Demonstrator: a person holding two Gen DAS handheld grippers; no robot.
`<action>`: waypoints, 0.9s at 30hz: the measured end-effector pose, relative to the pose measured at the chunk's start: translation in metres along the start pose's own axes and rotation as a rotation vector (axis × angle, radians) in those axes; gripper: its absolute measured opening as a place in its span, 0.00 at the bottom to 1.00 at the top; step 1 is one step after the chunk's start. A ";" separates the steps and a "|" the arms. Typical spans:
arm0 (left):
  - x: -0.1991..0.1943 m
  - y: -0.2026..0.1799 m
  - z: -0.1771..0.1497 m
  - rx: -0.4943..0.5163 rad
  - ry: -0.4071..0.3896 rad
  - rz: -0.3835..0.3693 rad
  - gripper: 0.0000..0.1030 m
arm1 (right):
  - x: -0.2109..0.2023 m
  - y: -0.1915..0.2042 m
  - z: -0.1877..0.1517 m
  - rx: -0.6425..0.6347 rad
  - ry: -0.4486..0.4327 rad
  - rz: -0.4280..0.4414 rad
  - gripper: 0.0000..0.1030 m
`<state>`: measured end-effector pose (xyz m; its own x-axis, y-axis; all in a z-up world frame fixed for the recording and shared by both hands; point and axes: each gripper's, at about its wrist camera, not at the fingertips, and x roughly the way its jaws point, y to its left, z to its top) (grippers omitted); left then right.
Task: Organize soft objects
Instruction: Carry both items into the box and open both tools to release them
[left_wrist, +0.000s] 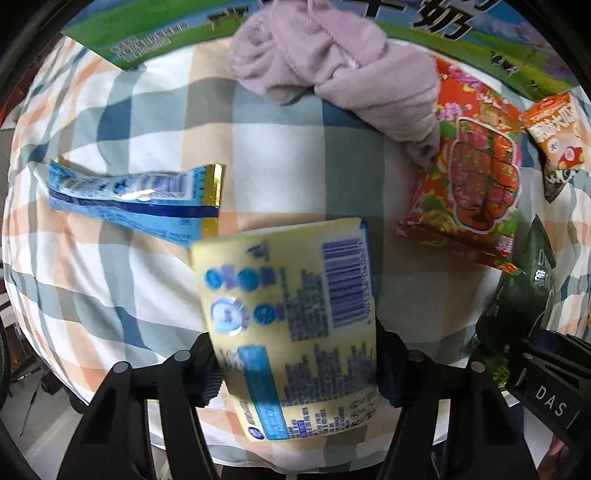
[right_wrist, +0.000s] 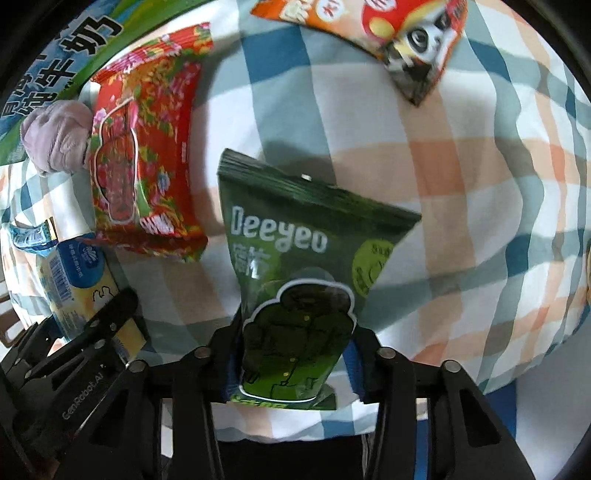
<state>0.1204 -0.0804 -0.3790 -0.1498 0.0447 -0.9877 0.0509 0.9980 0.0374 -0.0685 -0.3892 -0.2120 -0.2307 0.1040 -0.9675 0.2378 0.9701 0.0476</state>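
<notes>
Above the checked cloth (left_wrist: 280, 155), both packs are hanging clear: left gripper (left_wrist: 295, 365) is pinching the yellow pack (left_wrist: 288, 317) by its lower half, right gripper (right_wrist: 291, 365) is pinching the green pouch (right_wrist: 299, 266) near its bottom seal. Both are soft — keep the squeeze light and set them down flat beside the red packet (right_wrist: 144, 147). Target spot isn't showing; the towel (left_wrist: 332, 59) and carton (left_wrist: 155, 37) are being cut off at the edge.

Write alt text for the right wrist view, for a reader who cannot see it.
The right gripper clamps a dark green Deeyeo pack above a checked cloth. A red floral packet and a lilac towel lie to its left, an orange snack bag beyond.
</notes>
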 end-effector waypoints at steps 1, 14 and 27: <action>-0.004 0.000 -0.004 0.004 -0.014 0.004 0.60 | 0.007 0.009 0.001 0.003 -0.009 -0.003 0.40; -0.113 0.002 -0.053 0.120 -0.248 -0.059 0.59 | 0.027 0.139 -0.018 -0.062 -0.230 0.001 0.37; -0.239 0.029 0.019 0.178 -0.370 -0.259 0.59 | 0.003 0.270 0.039 -0.116 -0.473 0.034 0.37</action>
<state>0.1765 -0.0630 -0.1445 0.1794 -0.2554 -0.9501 0.2311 0.9496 -0.2116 0.0322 -0.1351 -0.2123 0.2357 0.0511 -0.9705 0.1253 0.9887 0.0825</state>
